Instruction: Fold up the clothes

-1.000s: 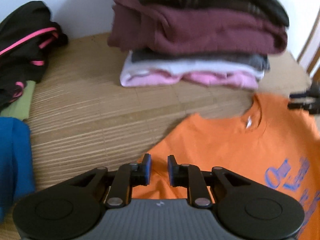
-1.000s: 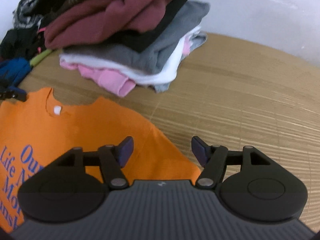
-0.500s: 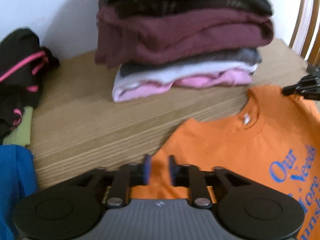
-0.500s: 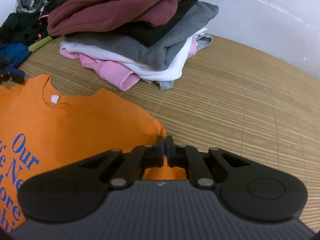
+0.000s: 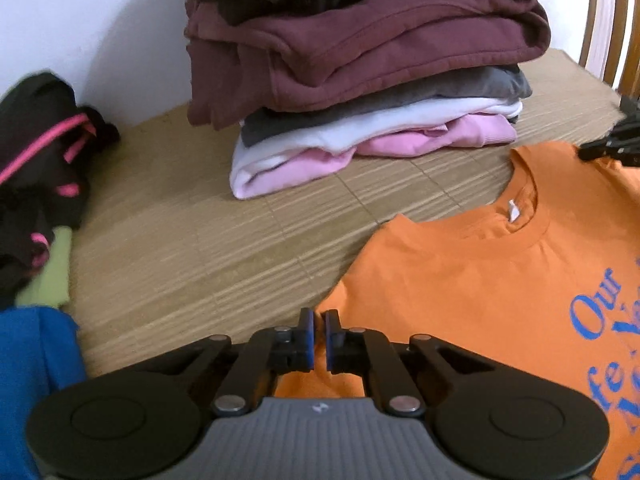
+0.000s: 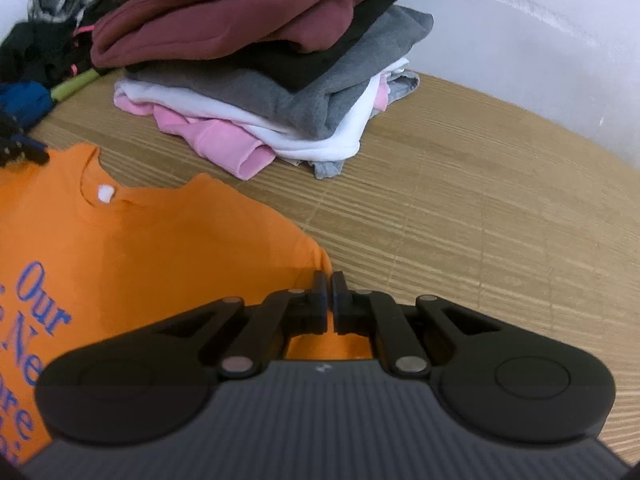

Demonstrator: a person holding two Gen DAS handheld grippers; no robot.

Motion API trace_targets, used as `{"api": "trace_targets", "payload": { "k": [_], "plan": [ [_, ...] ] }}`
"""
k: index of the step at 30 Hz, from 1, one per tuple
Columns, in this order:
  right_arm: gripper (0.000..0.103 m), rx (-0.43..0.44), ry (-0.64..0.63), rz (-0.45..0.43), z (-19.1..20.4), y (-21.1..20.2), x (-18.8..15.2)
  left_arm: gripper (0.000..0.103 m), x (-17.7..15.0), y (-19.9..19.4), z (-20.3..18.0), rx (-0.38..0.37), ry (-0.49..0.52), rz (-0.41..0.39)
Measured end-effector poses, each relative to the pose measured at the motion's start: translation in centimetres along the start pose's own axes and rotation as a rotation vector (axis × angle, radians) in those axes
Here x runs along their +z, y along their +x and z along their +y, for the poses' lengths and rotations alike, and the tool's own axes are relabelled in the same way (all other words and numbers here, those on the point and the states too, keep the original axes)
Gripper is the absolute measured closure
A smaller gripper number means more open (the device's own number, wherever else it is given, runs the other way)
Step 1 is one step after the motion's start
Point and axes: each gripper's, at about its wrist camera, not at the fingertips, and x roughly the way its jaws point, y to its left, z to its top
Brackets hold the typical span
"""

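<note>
The light is soft and even, probably daylight from somewhere off frame. There is no glare, and shadows are faint, the clearest a thin one under the folded stack (image 5: 372, 92). Both views bulge like a fishbowl, so the woven mat (image 6: 460, 208) curves toward the edges and the corners go dark. In the left wrist view the black garment (image 5: 36, 152) at the left edge smears slightly. The white wall (image 6: 520, 40) at upper right looks bluish and flat.
</note>
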Motion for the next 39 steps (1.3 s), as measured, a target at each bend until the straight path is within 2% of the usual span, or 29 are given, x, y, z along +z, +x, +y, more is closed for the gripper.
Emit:
{"api": "trace_targets", "payload": {
  "k": [7,12,15,16,17,18,19,21,22,23,25,27,28,29,30,32,34,36,37,38,39],
  "plan": [
    [0.098,-0.043,0.082,-0.004,-1.0,0.9,1.1,0.098,1.2,1.2,0.7,0.059,-0.006,-0.023],
    [0.098,-0.08,0.042,-0.003,-0.5,1.5,1.5,0.097,2.0,2.0,1.0,0.082,-0.01,-0.022],
    [0.095,-0.064,0.07,0.001,-0.6,1.3,1.2,0.078,2.1,1.8,1.0,0.107,-0.033,-0.007],
    [0.094,-0.07,0.083,-0.002,-0.6,1.0,1.0,0.06,2.0,1.5,1.0,0.114,-0.048,0.002],
    [0.087,-0.074,0.095,0.001,-0.8,0.7,0.8,0.047,1.7,0.8,1.1,0.104,-0.073,0.0],
    [0.072,-0.077,0.108,0.003,-1.0,0.3,0.5,0.046,1.2,-0.3,1.3,0.085,-0.101,-0.021],
    [0.065,-0.077,0.122,0.001,-1.3,-0.5,0.0,0.045,0.5,-1.6,1.4,0.073,-0.122,-0.053],
    [0.044,-0.094,0.135,-0.045,-1.6,-2.6,-1.5,0.032,-1.6,-4.6,1.3,0.09,-0.152,-0.107],
    [0.04,-0.114,0.14,-0.068,-1.8,-3.9,-2.4,0.024,-2.6,-6.0,1.2,0.104,-0.165,-0.124],
    [0.039,-0.132,0.146,-0.078,-1.9,-5.0,-3.3,0.022,-3.6,-7.0,1.2,0.116,-0.18,-0.125],
    [0.039,-0.196,0.177,-0.076,-2.2,-6.9,-5.4,0.022,-5.5,-7.9,1.6,0.14,-0.231,-0.083],
    [0.039,-0.277,0.235,-0.063,-2.6,-8.2,-7.2,0.023,-7.2,-8.0,2.3,0.191,-0.328,-0.003],
    [0.039,-0.304,0.283,-0.039,-2.7,-8.5,-8.0,0.027,-7.8,-8.0,2.8,0.211,-0.397,0.033],
    [0.039,-0.326,0.332,-0.016,-2.9,-8.7,-8.9,0.039,-8.6,-8.0,3.2,0.213,-0.494,0.071],
    [0.039,-0.314,0.385,-0.001,-3.0,-8.9,-9.7,0.045,-9.4,-8.1,3.4,0.206,-0.587,0.094],
    [0.039,-0.324,0.501,-0.031,-2.7,-9.8,-10.9,0.044,-10.3,-8.8,3.3,0.206,-0.681,0.087],
    [0.038,-0.348,0.551,-0.041,-2.1,-10.2,-11.1,0.045,-10.9,-9.6,3.0,0.211,-0.739,0.095],
    [0.036,-0.326,0.592,-0.059,-1.8,-10.3,-11.0,0.045,-11.1,-9.9,3.2,0.155,-0.778,0.076],
    [0.037,-0.305,0.615,-0.072,-1.7,-10.3,-11.0,0.05,-11.1,-9.9,3.3,0.114,-0.794,0.061],
    [0.044,-0.278,0.631,-0.085,-1.7,-10.4,-11.0,0.068,-11.2,-9.8,3.5,0.085,-0.81,0.049],
    [0.062,-0.254,0.648,-0.095,-1.6,-10.4,-11.0,0.08,-11.3,-9.5,3.6,0.076,-0.827,0.044]
  ]
}}
